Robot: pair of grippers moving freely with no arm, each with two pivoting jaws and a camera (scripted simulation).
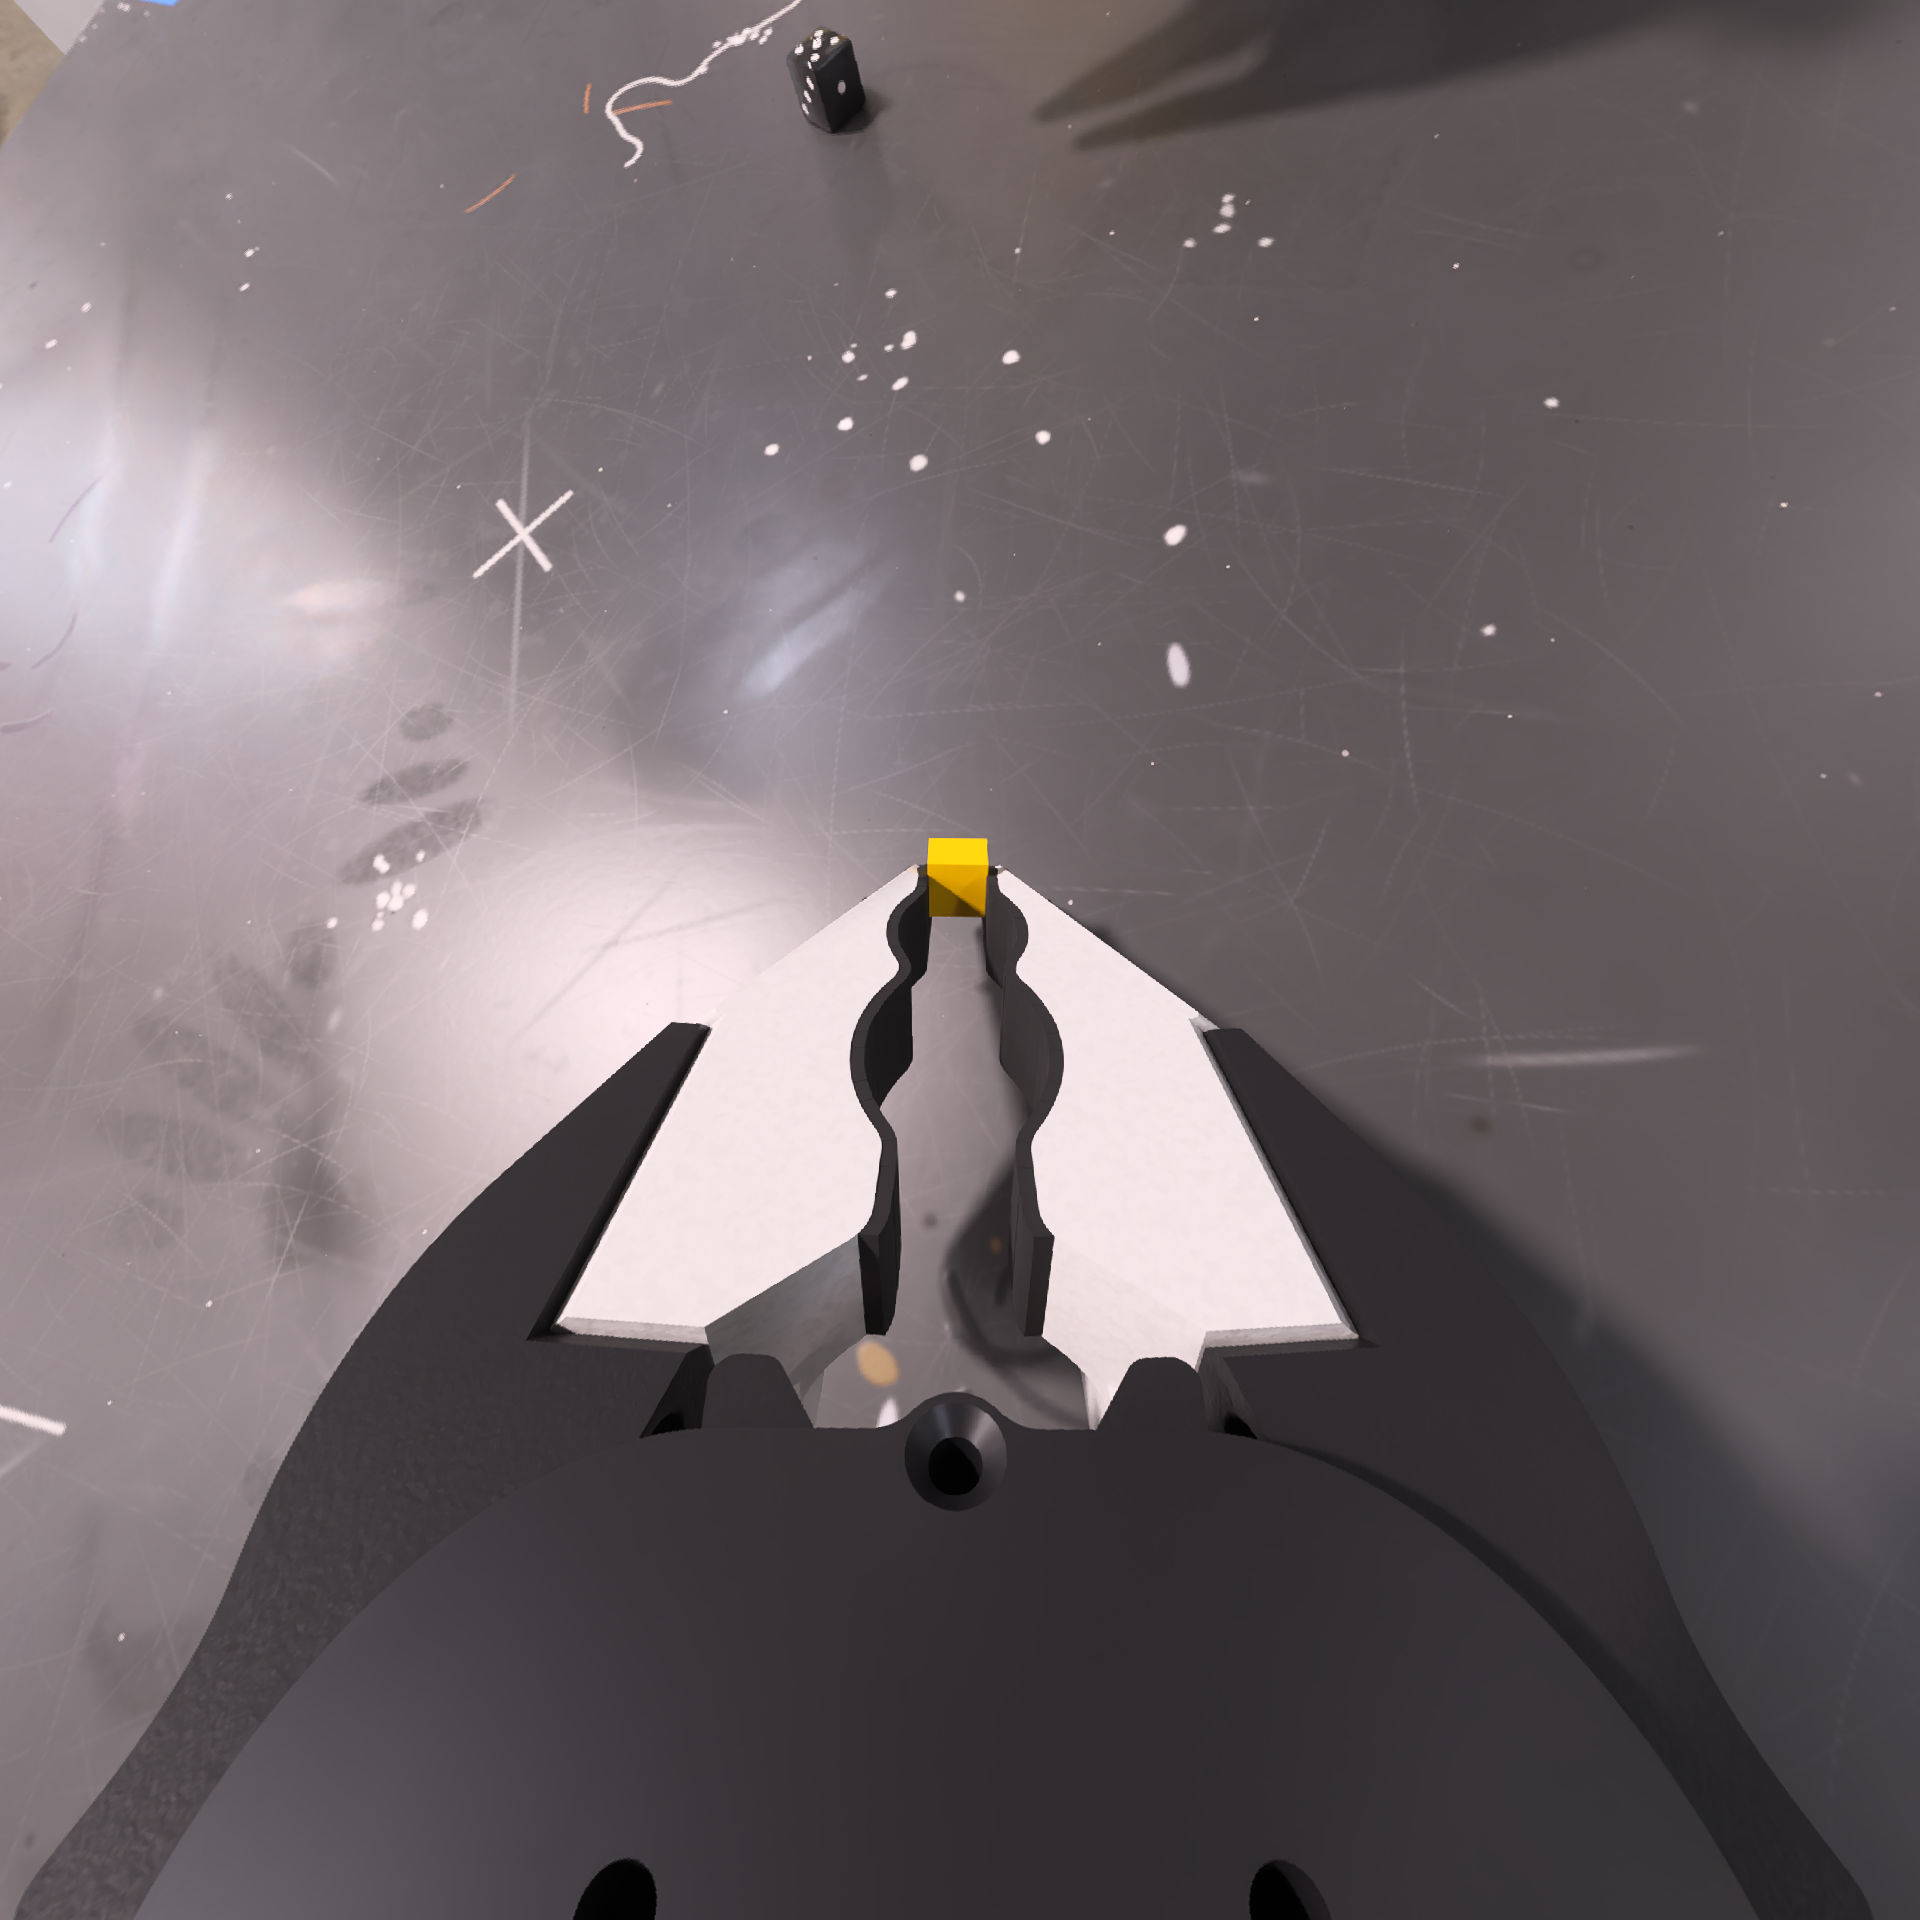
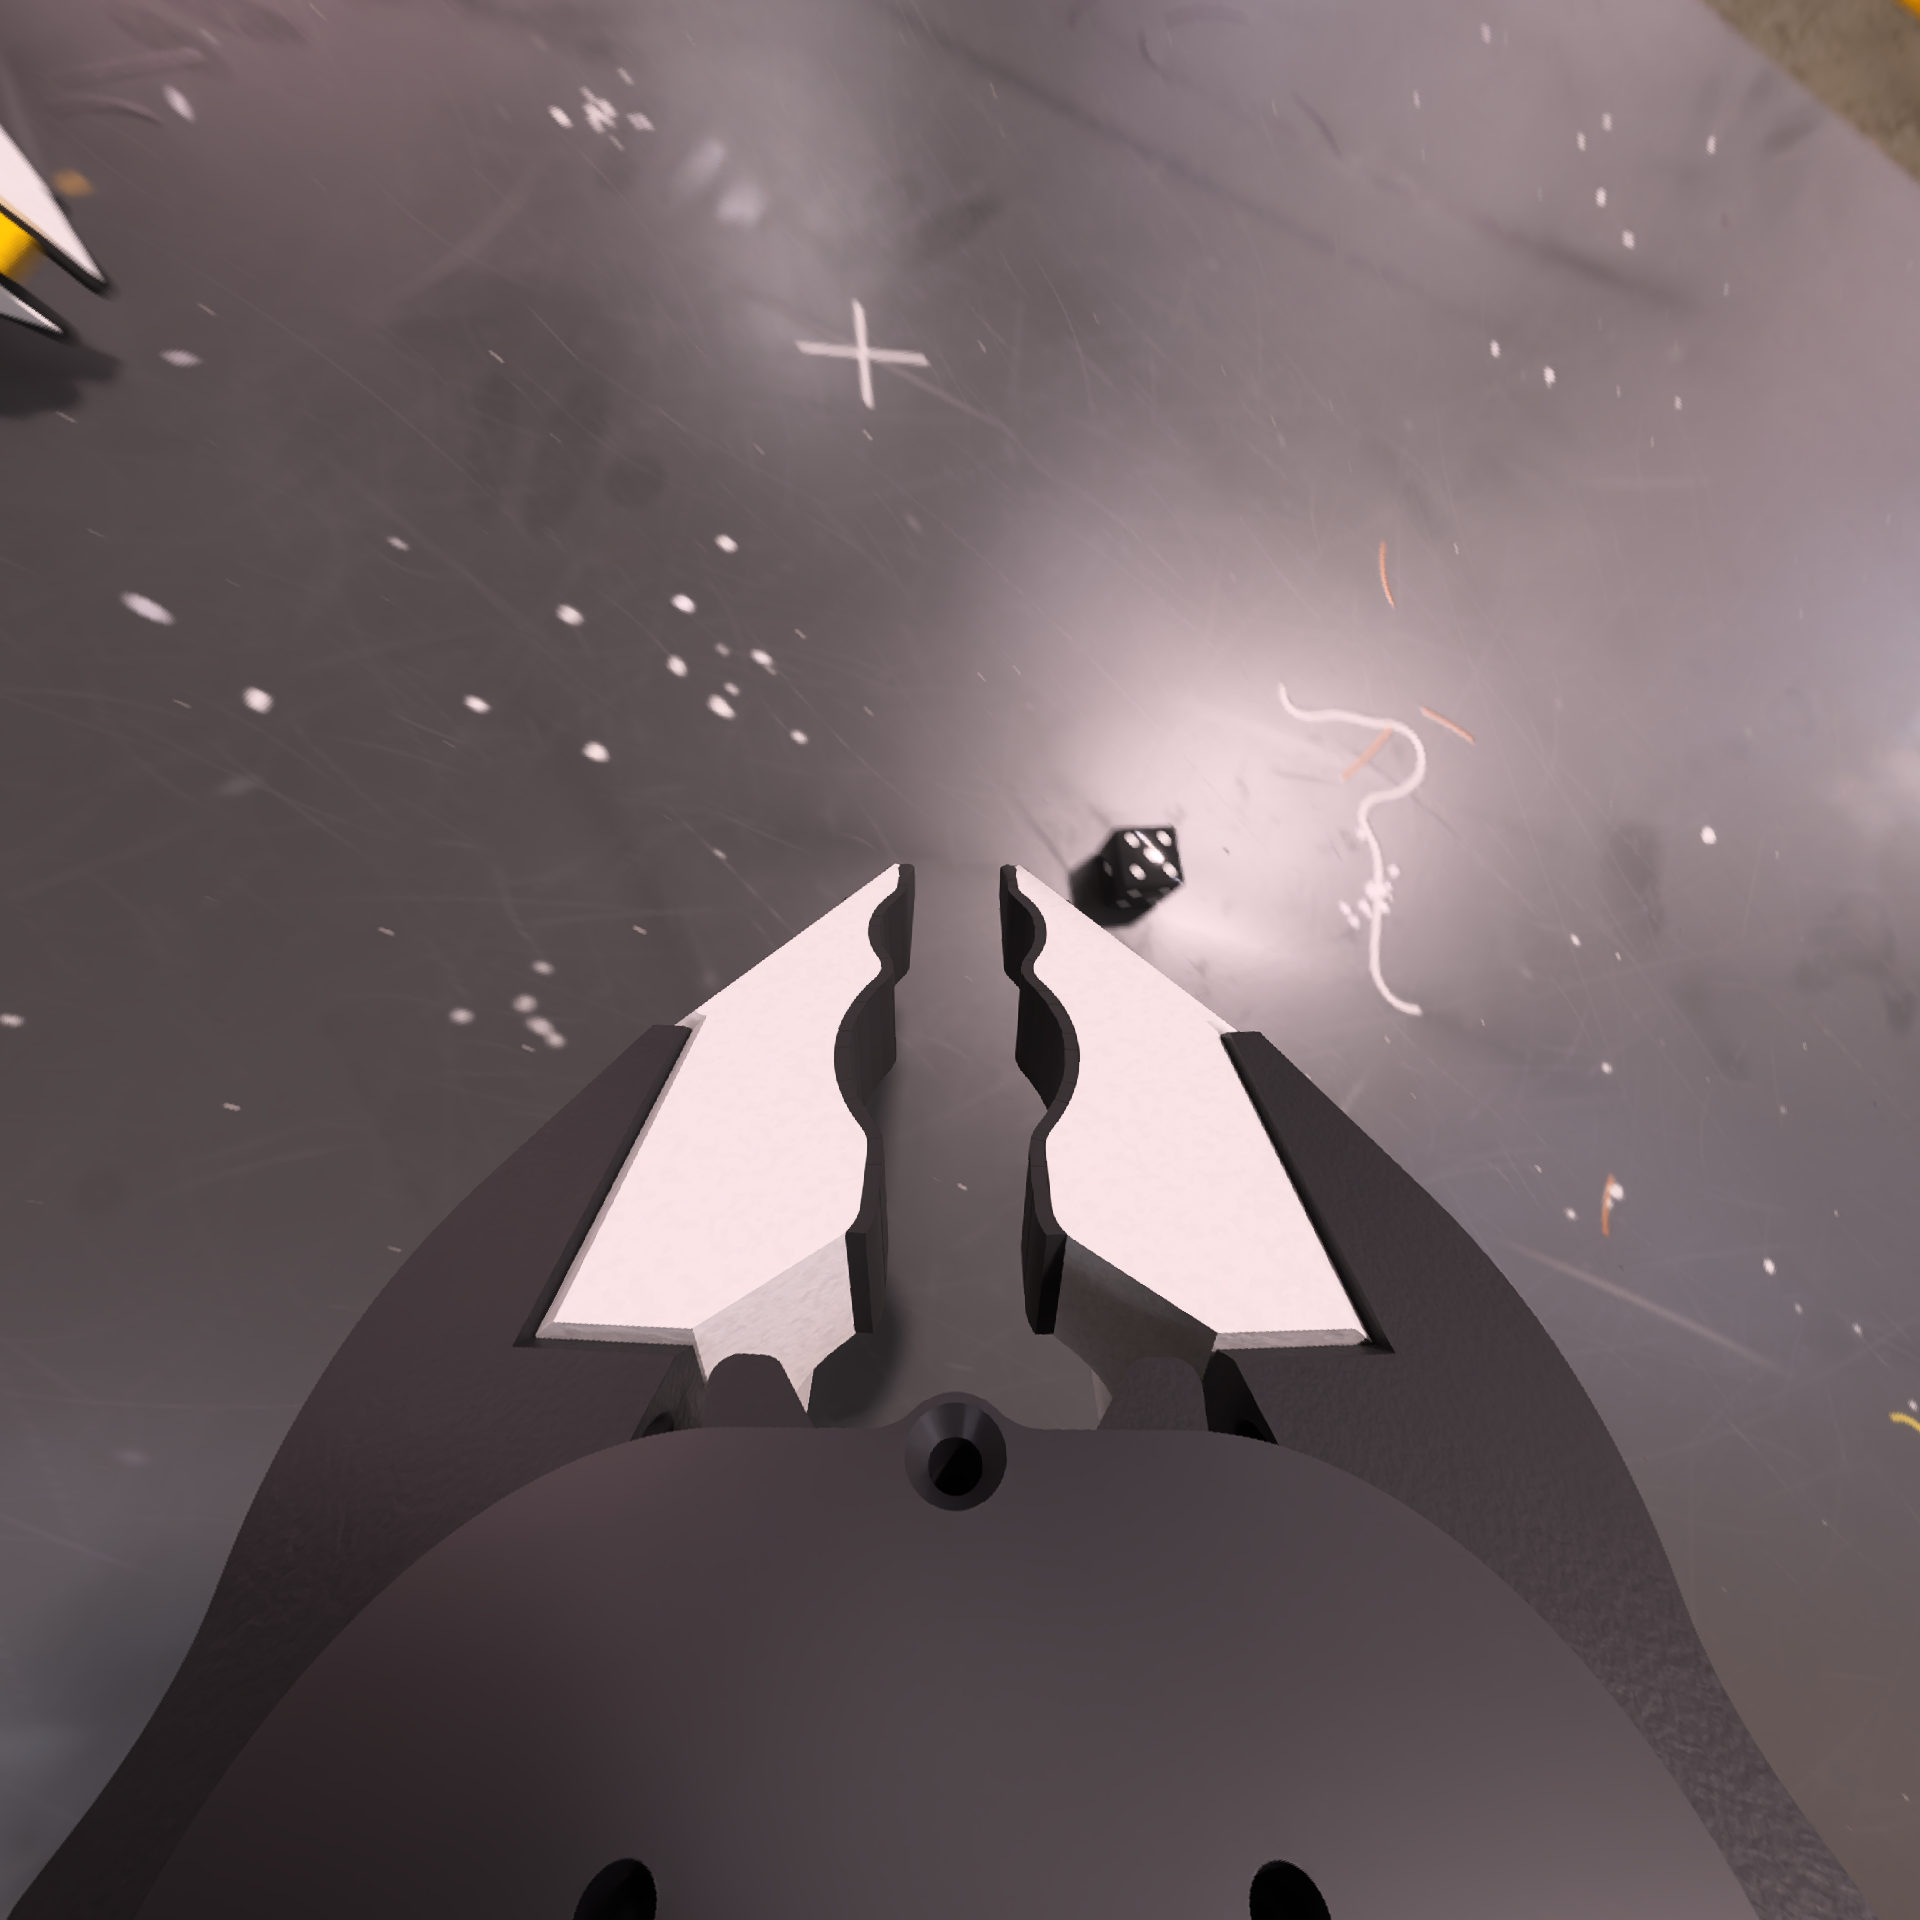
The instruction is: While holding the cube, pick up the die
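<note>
My left gripper (image 1: 957, 878) is shut on a small yellow cube (image 1: 956, 879), pinched at the fingertips above the dark table. The black die with white pips (image 1: 826, 78) lies far ahead at the top of the left wrist view. In the right wrist view the die (image 2: 1138, 864) sits on the table just right of and a little beyond my right fingertip. My right gripper (image 2: 957, 883) is open with a narrow gap and holds nothing. The left gripper's white tips (image 2: 47, 244) and the yellow cube (image 2: 15, 246) show at the far left edge of the right wrist view.
The scratched dark grey table (image 1: 1351, 623) bears white paint specks, a white chalk cross (image 1: 523, 533) (image 2: 862, 353) and a white squiggle (image 2: 1387, 831) right of the die. The table's edge shows at the top right (image 2: 1808, 94) of the right wrist view.
</note>
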